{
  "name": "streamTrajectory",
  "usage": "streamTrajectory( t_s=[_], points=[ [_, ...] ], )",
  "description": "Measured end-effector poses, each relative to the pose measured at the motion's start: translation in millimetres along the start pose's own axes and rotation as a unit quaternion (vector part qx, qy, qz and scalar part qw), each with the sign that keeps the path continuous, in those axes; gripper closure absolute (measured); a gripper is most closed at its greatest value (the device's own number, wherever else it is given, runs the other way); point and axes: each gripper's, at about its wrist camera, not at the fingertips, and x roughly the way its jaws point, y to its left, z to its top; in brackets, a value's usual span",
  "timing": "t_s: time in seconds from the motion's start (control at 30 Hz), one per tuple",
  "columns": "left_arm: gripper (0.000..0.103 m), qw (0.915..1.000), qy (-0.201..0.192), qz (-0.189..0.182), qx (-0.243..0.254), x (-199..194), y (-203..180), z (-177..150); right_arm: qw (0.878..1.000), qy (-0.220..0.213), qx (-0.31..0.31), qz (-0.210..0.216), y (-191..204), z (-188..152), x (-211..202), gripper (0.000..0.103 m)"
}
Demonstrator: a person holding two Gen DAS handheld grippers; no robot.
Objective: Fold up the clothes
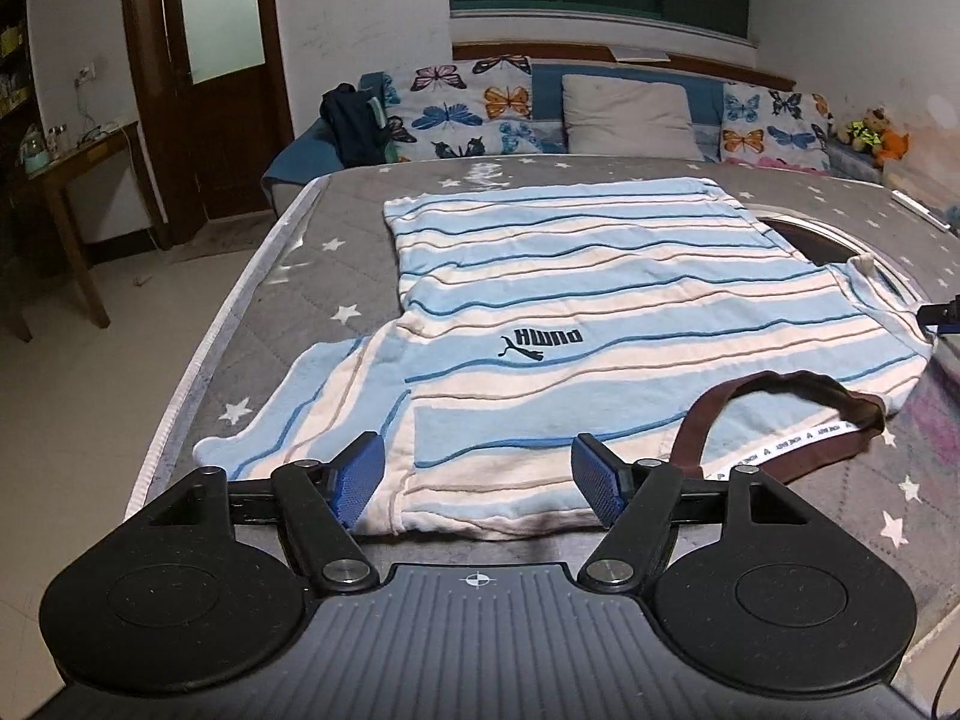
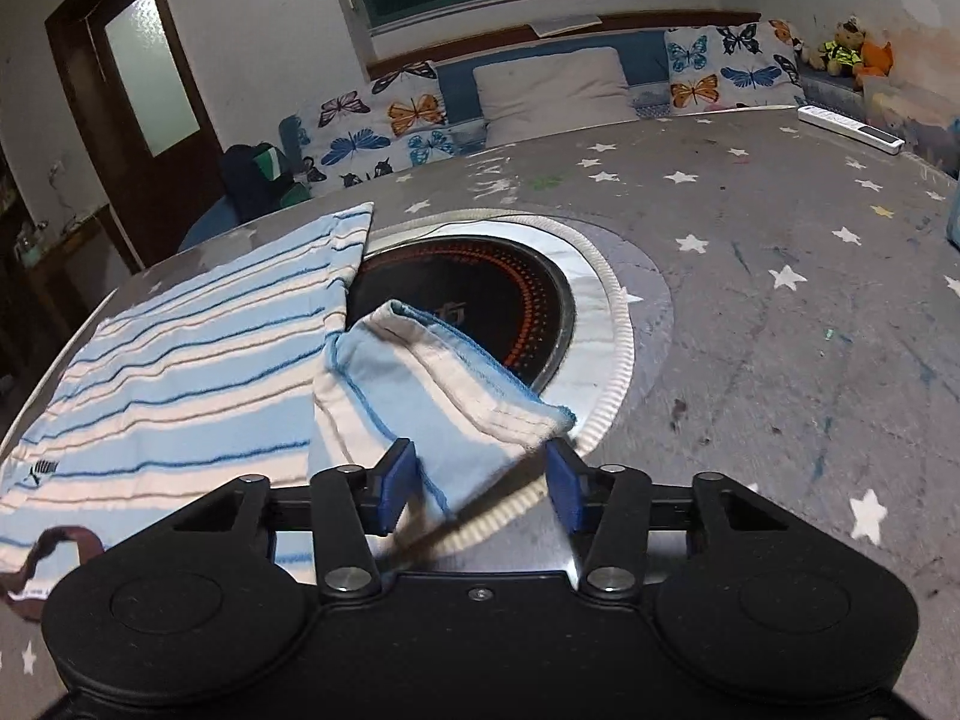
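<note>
Both grippers, left [image 1: 477, 483] and right [image 2: 480, 483], gape wide, holding nothing; striped shirt [image 1: 576, 294] lies flat, soft, limp — pinch near shoulder seam and right sleeve [image 2: 444, 372].

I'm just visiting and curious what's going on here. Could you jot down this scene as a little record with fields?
surface: grey star-print table cover
garment: blue and white striped shirt, spread flat, brown collar nearest the camera
left gripper: open, over the shirt's near shoulder edge
right gripper: open, around the sleeve
sleeve: lies partly over a round black cooktop set in the table
folding: no fold made yet
background: butterfly cushions, white pillow
</note>
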Motion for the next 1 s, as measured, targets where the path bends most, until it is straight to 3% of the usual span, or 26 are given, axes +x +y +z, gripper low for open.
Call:
streamTrajectory(
  t_s=[0.07, 0.1, 0.13, 0.23, 0.37, 0.6, 0.73, 1.0],
  points=[
    [0.031, 1.0000, 0.005, 0.002, -0.005, 1.0, 1.6, -1.6, 1.000, 0.002, 0.001, 0.000, 0.0, 0.0, 3.0, 0.070],
    [0.031, 1.0000, 0.005, 0.003, -0.006, 1.0, 2.5, -2.2, 1.000, 0.002, 0.002, -0.001, 0.0, -0.1, 4.4, 0.083],
    [0.031, 1.0000, 0.005, 0.005, -0.007, 0.7, 3.5, -2.8, 1.000, 0.002, 0.001, -0.002, 0.3, -0.2, 5.1, 0.087],
    [0.031, 0.9999, 0.005, 0.009, -0.009, 0.0, 6.3, -4.5, 1.000, -0.015, -0.014, -0.001, 7.6, 2.1, -1.9, 0.092],
    [0.031, 0.9997, 0.007, 0.012, -0.020, -2.2, 12.6, -2.5, 0.999, -0.034, -0.037, 0.010, 20.3, 6.7, -12.0, 0.094],
    [0.031, 0.9991, 0.005, 0.019, -0.036, -4.8, 21.5, -2.6, 0.992, -0.053, -0.091, 0.072, 67.5, 14.8, -26.8, 0.094],
    [0.030, 0.9987, 0.004, 0.024, -0.045, -6.0, 27.7, -3.1, 0.984, -0.036, -0.133, 0.110, 104.3, 9.8, -17.5, 0.094],
    [0.030, 0.9976, 0.007, 0.031, -0.062, -7.4, 36.8, -5.4, 0.974, 0.026, -0.179, 0.135, 138.6, -11.6, 13.2, 0.094]
  ],
)
